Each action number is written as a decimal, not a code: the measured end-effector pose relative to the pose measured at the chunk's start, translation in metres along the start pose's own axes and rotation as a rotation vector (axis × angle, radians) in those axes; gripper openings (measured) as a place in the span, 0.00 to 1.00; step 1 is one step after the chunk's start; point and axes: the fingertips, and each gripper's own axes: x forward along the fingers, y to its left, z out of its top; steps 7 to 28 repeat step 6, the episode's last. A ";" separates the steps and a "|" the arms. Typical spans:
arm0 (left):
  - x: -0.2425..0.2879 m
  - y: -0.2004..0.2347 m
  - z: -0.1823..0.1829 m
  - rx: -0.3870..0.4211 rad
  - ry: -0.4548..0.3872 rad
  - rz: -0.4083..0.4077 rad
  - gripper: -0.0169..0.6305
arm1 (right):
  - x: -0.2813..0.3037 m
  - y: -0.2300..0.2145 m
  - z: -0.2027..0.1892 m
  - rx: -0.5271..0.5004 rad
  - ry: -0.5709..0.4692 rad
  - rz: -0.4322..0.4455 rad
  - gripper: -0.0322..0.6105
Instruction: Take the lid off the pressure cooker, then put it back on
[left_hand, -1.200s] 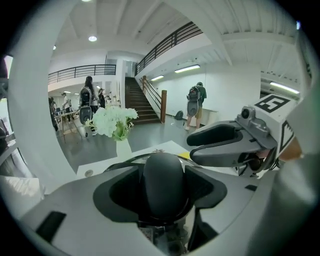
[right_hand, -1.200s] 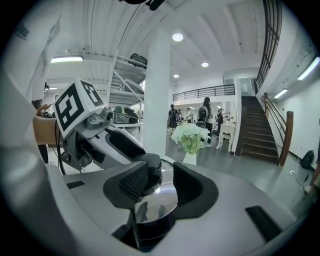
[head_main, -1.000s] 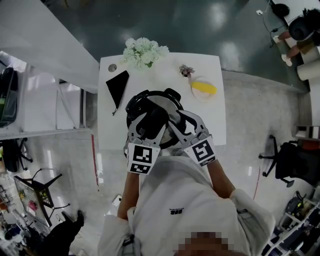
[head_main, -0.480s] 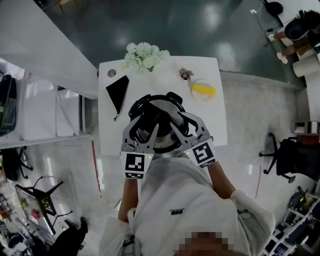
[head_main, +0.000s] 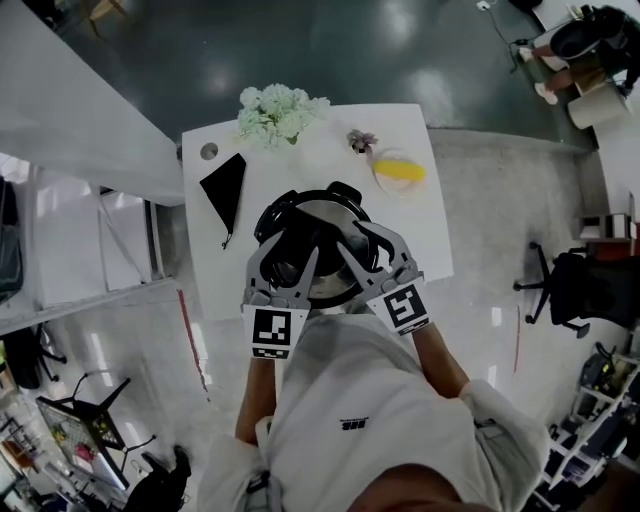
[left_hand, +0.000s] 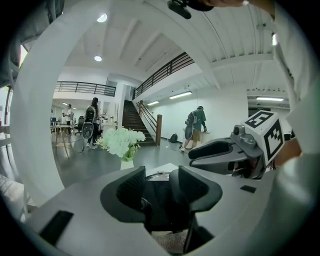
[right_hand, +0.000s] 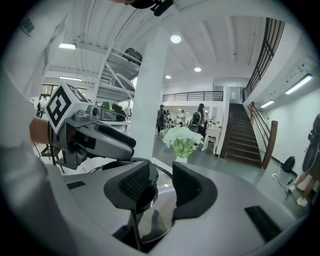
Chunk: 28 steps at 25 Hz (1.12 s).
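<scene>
The pressure cooker (head_main: 335, 195) stands on a white table (head_main: 215, 270), with its steel lid (head_main: 325, 212) on it. My left gripper (head_main: 298, 248) reaches over the lid from the near side. Its jaws are closing, and the pads press on the lid's black handle (left_hand: 159, 199), which fills the gap of the left gripper (left_hand: 157, 186). Beside it, my right gripper (head_main: 352, 240) hovers over the lid (right_hand: 161, 212). The right gripper (right_hand: 161, 186) has its jaws slightly apart, and a dark knob (right_hand: 148, 195) sits just behind the left finger.
At the table's far edge stands a bunch of white flowers (head_main: 280, 110). A black pouch (head_main: 222, 185) lies at the far left and a yellow thing on a plate (head_main: 398, 170) at the far right. An office chair (head_main: 570, 290) is on the floor to the right.
The left gripper's jaws, wide apart a second ago, have closed in on the black handle. That gripper has drawn slightly back toward me. The right gripper has barely moved.
</scene>
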 end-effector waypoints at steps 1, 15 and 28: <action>0.000 0.000 0.000 0.001 -0.001 -0.007 0.36 | 0.001 0.000 0.000 -0.003 -0.001 -0.006 0.28; 0.001 0.004 -0.001 0.010 -0.008 -0.016 0.36 | 0.003 0.002 0.002 0.037 0.032 -0.035 0.28; 0.001 0.004 -0.001 0.010 -0.008 -0.016 0.36 | 0.003 0.002 0.002 0.037 0.032 -0.035 0.28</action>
